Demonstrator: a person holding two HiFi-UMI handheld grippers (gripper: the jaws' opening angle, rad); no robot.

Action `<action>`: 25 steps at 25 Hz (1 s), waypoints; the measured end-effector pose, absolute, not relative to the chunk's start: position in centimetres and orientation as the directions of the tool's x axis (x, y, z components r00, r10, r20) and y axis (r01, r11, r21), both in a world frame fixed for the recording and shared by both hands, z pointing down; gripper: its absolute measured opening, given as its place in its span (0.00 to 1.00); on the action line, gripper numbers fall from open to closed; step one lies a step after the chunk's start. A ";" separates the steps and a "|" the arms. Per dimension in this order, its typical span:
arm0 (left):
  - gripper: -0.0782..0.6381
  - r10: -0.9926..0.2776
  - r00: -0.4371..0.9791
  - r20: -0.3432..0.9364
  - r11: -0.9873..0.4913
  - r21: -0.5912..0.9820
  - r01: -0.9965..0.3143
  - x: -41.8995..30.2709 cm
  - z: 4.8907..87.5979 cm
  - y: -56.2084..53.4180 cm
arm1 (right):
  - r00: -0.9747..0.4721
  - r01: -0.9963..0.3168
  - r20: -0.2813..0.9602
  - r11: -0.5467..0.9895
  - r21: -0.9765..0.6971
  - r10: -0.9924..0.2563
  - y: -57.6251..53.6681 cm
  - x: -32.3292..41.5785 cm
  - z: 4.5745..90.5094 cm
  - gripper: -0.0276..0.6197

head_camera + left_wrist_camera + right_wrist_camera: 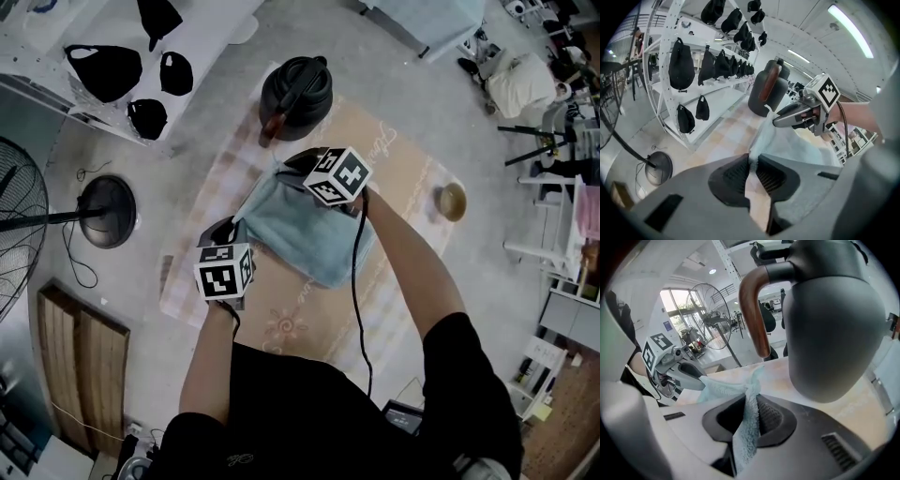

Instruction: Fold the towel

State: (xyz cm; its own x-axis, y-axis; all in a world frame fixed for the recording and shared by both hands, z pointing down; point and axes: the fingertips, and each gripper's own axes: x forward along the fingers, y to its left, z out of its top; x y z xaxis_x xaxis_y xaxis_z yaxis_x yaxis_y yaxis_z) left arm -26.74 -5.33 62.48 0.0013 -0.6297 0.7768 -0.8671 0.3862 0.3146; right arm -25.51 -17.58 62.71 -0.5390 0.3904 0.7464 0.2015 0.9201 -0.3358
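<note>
Towel point(314, 234), pale blue, lies on a patterned mat point(281, 328) before a black kettle point(295, 94), its two kettle-side corners clamped in the left gripper point(753, 164) and right gripper point(750, 401); lifting both level, taut and together toward the opposite edge should keep the fold square
</note>
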 end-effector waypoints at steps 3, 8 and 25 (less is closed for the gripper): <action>0.18 -0.640 -0.015 0.768 0.360 0.283 -0.889 -25.6 61.3 -5.6 | -0.574 0.187 0.718 0.916 -0.354 0.395 -17.9 -24.8 62.0 0.14; 0.17 -0.674 -0.018 0.739 0.283 0.235 -0.930 -22.9 58.9 -6.5 | -0.632 0.195 0.682 0.927 -0.319 0.368 -18.5 -22.8 60.4 0.14; 0.17 -0.706 0.107 0.700 0.061 0.211 -0.975 -13.6 54.7 -8.2 | -0.710 0.126 0.660 0.966 -0.225 0.246 -20.0 -13.5 57.3 0.16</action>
State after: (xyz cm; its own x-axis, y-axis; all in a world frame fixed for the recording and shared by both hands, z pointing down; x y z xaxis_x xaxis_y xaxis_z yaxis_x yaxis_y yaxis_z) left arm -13.55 -8.16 54.67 0.1071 -0.7065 0.6996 -0.9755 0.0614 0.2114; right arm -13.47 -19.99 57.25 -0.7100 0.2462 0.6598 0.1262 0.9662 -0.2247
